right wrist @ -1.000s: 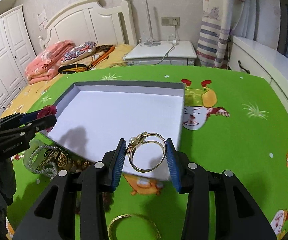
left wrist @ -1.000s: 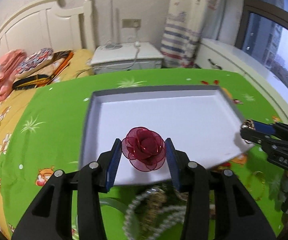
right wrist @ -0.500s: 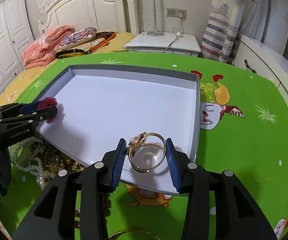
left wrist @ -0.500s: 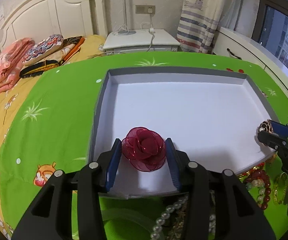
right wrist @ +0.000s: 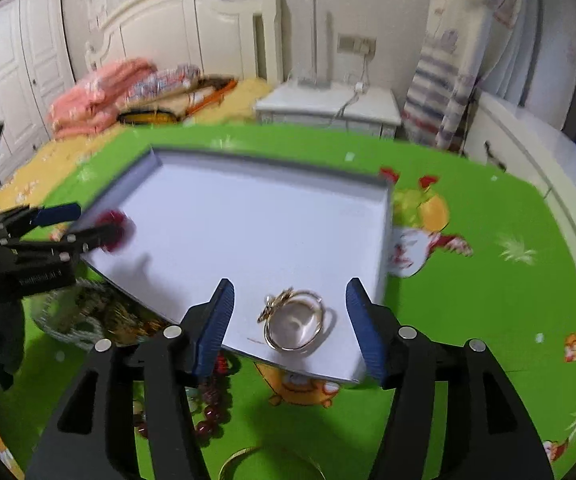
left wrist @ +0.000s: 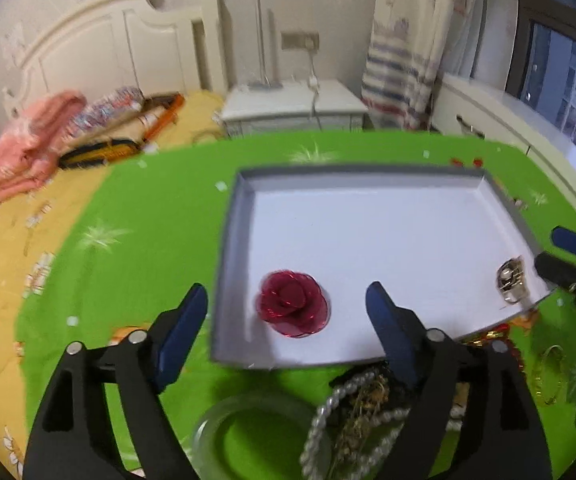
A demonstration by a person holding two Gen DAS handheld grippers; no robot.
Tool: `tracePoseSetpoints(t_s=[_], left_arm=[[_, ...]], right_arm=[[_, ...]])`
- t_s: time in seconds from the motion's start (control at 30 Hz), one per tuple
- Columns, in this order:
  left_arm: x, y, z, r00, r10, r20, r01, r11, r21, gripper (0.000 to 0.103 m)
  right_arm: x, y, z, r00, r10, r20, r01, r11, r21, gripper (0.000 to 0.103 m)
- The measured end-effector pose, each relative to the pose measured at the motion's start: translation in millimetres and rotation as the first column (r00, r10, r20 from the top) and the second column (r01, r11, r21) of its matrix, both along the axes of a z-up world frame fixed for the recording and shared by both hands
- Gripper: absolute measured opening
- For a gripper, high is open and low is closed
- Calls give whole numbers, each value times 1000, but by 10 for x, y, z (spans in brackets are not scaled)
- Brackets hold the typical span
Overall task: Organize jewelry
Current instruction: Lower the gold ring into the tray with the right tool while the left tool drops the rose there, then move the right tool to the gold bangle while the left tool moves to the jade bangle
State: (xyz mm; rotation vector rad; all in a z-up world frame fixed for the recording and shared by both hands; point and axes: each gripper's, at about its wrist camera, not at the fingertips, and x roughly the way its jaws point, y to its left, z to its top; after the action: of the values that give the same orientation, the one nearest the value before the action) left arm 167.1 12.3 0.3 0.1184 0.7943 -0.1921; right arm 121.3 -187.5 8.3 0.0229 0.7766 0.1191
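A dark red fabric rose [left wrist: 292, 305] lies in the near left corner of the shallow grey tray [left wrist: 367, 171]. My left gripper [left wrist: 288, 322] is open, its blue fingers spread wide on either side of the rose without touching it. A gold bangle with a charm [right wrist: 293, 320] lies on the tray's white floor near the near right corner; it also shows in the left wrist view [left wrist: 510, 281]. My right gripper [right wrist: 289, 322] is open around the bangle, not touching it. The tray also shows in the right wrist view [right wrist: 385, 216].
A heap of jewelry with a pearl necklace [left wrist: 351, 404] and a clear glass dish [left wrist: 248, 436] lies in front of the tray on the green cartoon cloth [left wrist: 148, 208]. Red beads [right wrist: 210, 412] and a gold bangle [right wrist: 248, 464] lie nearby. A bed and nightstand stand behind.
Both grippers have opened. The rose and the gold bangle, held half a second ago, now lie loose on the tray floor.
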Motion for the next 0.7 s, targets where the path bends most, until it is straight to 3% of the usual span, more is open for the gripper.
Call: tracePoseSetpoints(t_s=[0.13,0.27,0.4,0.5,0.7], left_arm=[[-381,183,283,990,82,115,-79,996,-28,99],[-745,348,319,981,126,145,-121,992,-46,99],[-1042,510,161,981,164,107,-157,985,-69,99],[-1198,560,1,986,156,63,-151,986,-70,99],[-1364,610,-271,991,134,-17,-134,989,-64,99]], right_arm=[[-352,-203,218,995,-49,91,46,998,36,74],[-607,-378,104,997,-64,39,60,994,96,81],[-819,-417,-186,996,-65,-65,72,992,102,82],[-914,-315,-403,989,-46,-137,54,997,54,82],[-919,-150,-530,984,-24,-174,27,999,17,82]])
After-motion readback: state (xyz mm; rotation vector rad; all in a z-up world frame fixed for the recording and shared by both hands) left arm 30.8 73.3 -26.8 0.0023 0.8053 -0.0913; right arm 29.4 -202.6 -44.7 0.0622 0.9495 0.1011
